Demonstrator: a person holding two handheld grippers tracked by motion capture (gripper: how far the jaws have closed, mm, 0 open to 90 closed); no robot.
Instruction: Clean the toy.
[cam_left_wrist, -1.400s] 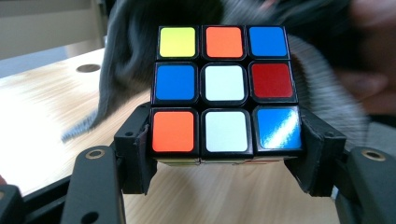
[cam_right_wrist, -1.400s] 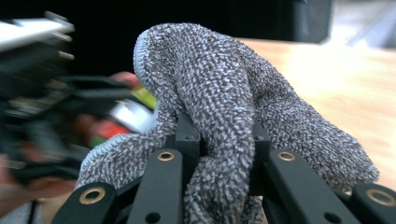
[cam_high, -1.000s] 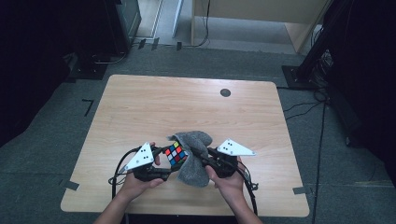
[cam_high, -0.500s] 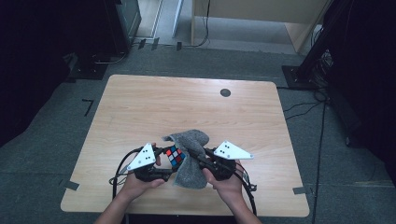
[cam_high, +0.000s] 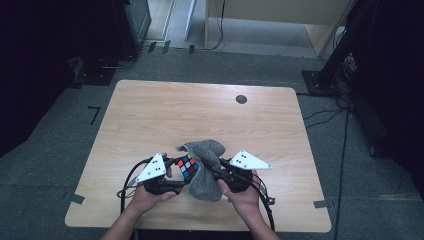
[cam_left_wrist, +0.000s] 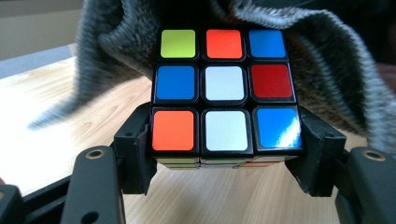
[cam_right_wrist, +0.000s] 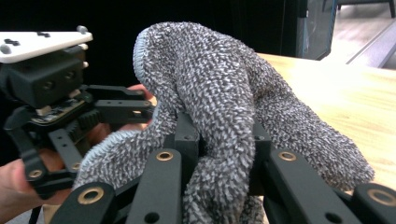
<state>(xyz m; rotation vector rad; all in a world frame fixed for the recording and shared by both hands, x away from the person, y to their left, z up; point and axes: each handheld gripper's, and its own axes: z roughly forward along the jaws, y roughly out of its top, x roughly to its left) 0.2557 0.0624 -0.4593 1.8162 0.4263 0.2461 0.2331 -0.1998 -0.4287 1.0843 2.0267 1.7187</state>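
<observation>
From the high view, the puzzle cube (cam_high: 187, 166) sits near the front edge of the worktop (cam_high: 165, 115), held just above it between the two hands, with the grey cloth (cam_high: 206, 170) draped over and beside it; the left gripper (cam_high: 176, 175) holds the cube and the right gripper (cam_high: 216, 172) holds the cloth. The step looks like wiping the cube, so the left hand ought to keep the cube steady while the right does all the travelling. In the left gripper view, the jaws are clamped on the bottom row of the cube (cam_left_wrist: 224, 91), one pad at each side, and the cloth (cam_left_wrist: 322, 70) hangs behind and around its upper part; because the grip is low, rubbing pressure should run toward the jaws, not across the top, or the cube may tip out or a layer may twist. In the right gripper view, the jaws are closed on a thick bunch of cloth (cam_right_wrist: 224, 107), with the left gripper (cam_right_wrist: 60, 112) just beyond; a loose fold should lead each stroke.
</observation>
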